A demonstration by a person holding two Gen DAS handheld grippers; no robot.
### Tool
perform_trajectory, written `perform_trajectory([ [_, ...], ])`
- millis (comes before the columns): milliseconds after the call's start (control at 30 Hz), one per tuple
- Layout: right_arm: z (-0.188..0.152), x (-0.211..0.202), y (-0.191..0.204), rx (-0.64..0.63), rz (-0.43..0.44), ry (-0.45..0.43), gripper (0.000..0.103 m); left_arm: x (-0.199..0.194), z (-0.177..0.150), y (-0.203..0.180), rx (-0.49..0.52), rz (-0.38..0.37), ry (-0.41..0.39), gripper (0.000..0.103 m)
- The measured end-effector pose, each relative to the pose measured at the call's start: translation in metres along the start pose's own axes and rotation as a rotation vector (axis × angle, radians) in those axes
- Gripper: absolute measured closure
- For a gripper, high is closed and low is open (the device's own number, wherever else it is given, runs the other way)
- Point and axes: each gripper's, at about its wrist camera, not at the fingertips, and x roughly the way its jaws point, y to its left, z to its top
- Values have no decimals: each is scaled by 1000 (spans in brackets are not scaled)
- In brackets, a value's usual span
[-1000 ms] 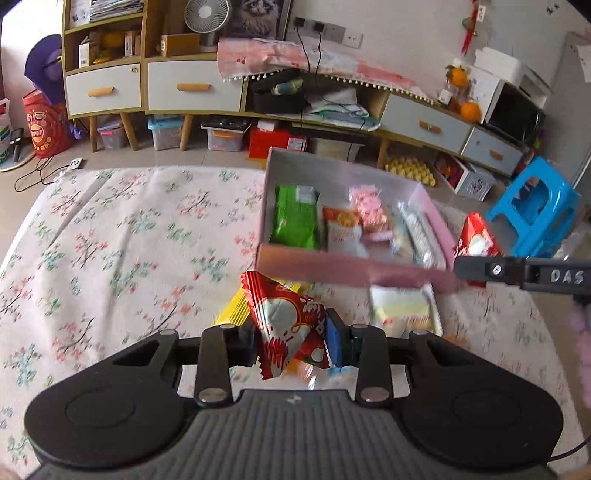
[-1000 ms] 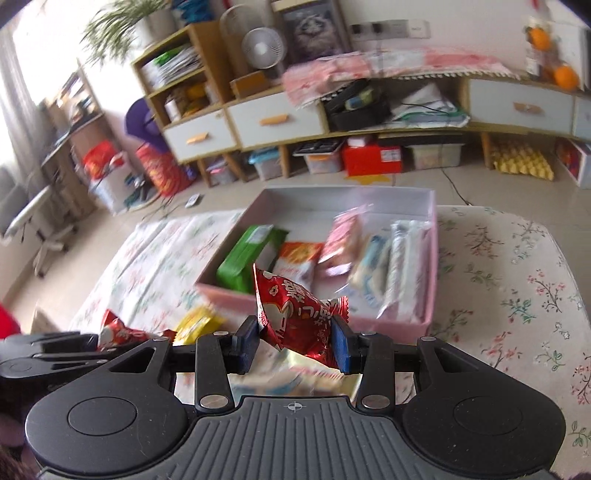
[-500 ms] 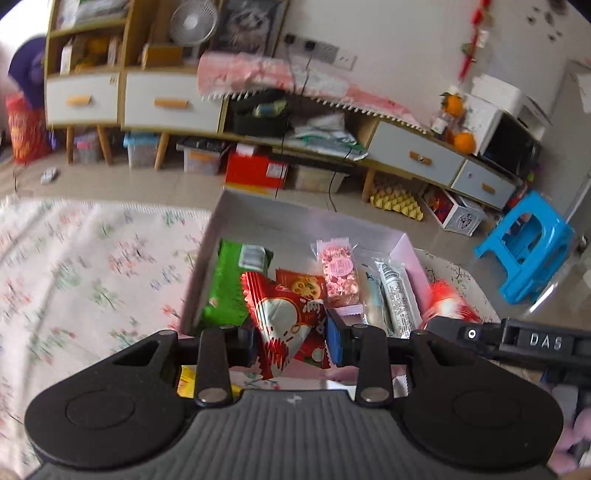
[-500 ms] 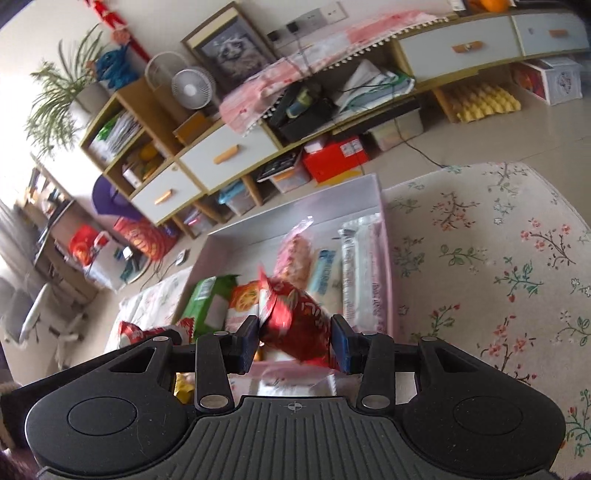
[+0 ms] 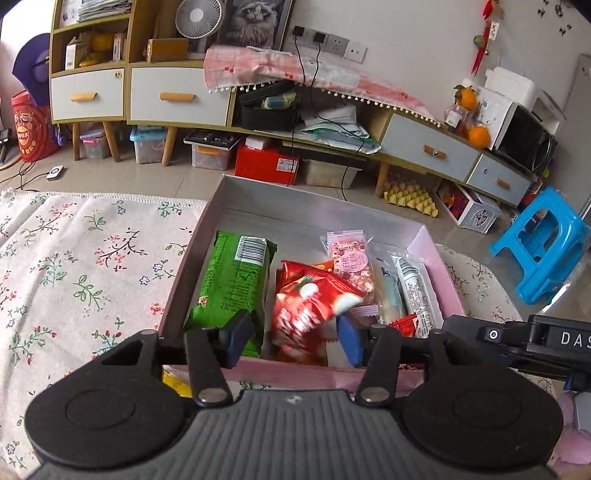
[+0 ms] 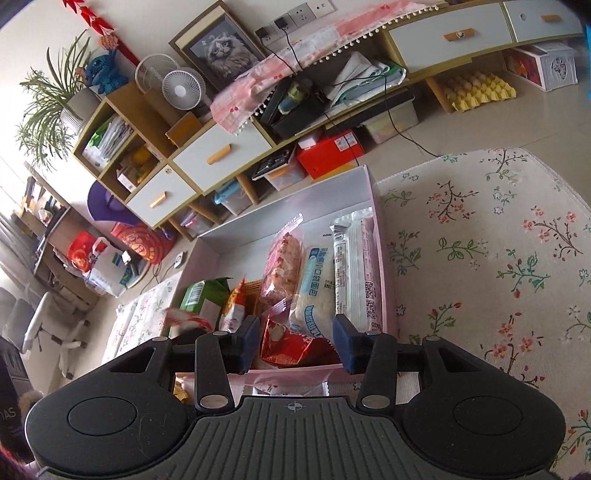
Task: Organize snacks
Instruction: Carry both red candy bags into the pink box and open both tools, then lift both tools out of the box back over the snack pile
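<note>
Floral tablecloth (image 6: 498,258), sideboard behind. Nearest: left gripper (image 5: 291,338), fingers apart, red packet (image 5: 310,306) loose between them inside pink box (image 5: 177,295). Right gripper (image 6: 295,341), fingers apart over second red packet (image 6: 295,349). Beyond: green packet (image 5: 232,284). Risk: withdrawing fingers could snag a wrapper and drag it out.

A floral tablecloth (image 5: 85,280) covers the table. Beyond it, along the wall, runs a low wooden cabinet with white drawers (image 5: 177,98). A small white fan (image 5: 194,17) stands on top, beside a framed cat picture (image 5: 255,16), and a pink cloth (image 5: 280,70) drapes over the cabinet's middle. Under the cabinet sit a red box (image 5: 267,162) and clear storage bins (image 5: 147,144). A yellow egg tray (image 5: 410,194) lies on the floor. To the right stands a blue plastic stool (image 5: 546,240). Two oranges (image 5: 472,114), possibly ornamental, sit near a microwave (image 5: 521,136). A potted plant (image 6: 51,107) tops the shelf.
</note>
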Motion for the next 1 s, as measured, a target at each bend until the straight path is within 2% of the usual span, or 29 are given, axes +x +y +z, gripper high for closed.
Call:
perform_trajectory([
  [67,-1,-1,1,-3,-1,5,51,-2,0,-1,-2,-2,0,47],
  [200,-2,-6,5,-31,2,17,51,-8,1,-3,14,-11,7,37],
  [300,-3,-13,9,-40,7,12,46,-16,0,-6,31,-13,5,32],
  [467,-4,-25,16,-50,14,6,38,-30,-3,-12,75,-7,8,25],
  [633,-7,-36,24,-72,9,17,35,-42,-7,-13,91,-11,22,20],
  [700,-9,-40,29,-82,1,36,30,-47,-9,-13,104,-8,33,16],
  [1000,-30,-65,48,-142,29,92,22,-64,-21,-10,147,5,106,3],
])
